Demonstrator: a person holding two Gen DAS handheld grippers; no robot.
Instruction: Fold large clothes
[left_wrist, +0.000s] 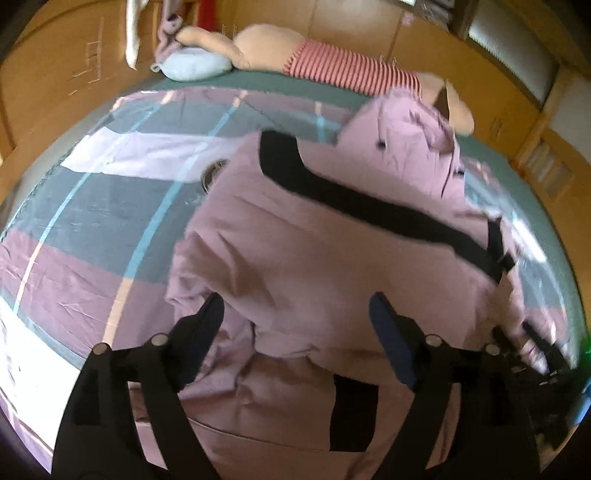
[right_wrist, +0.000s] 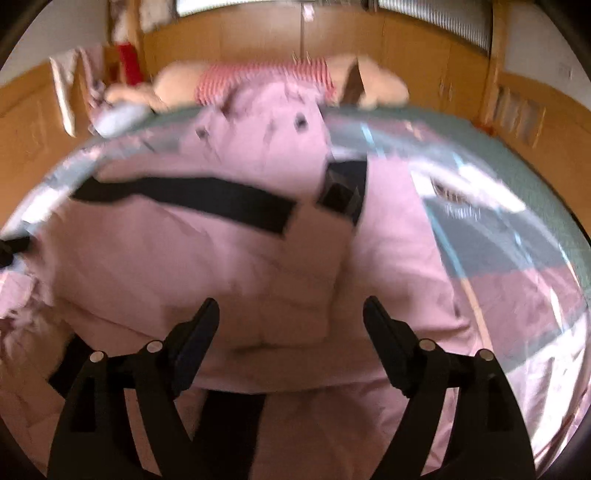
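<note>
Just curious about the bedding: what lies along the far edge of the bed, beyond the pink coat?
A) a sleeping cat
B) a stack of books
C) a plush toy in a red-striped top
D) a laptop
C: a tan plush toy in a red-and-white striped top lies beyond the pink coat, on the bed.

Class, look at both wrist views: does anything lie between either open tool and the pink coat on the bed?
Nothing visible does. The left tool and right tool both hang open directly over the pink coat, with no fabric pinched.

light: bright daylight | blur: motion-smeared, worse right view | edges: fisheye-bowed
</note>
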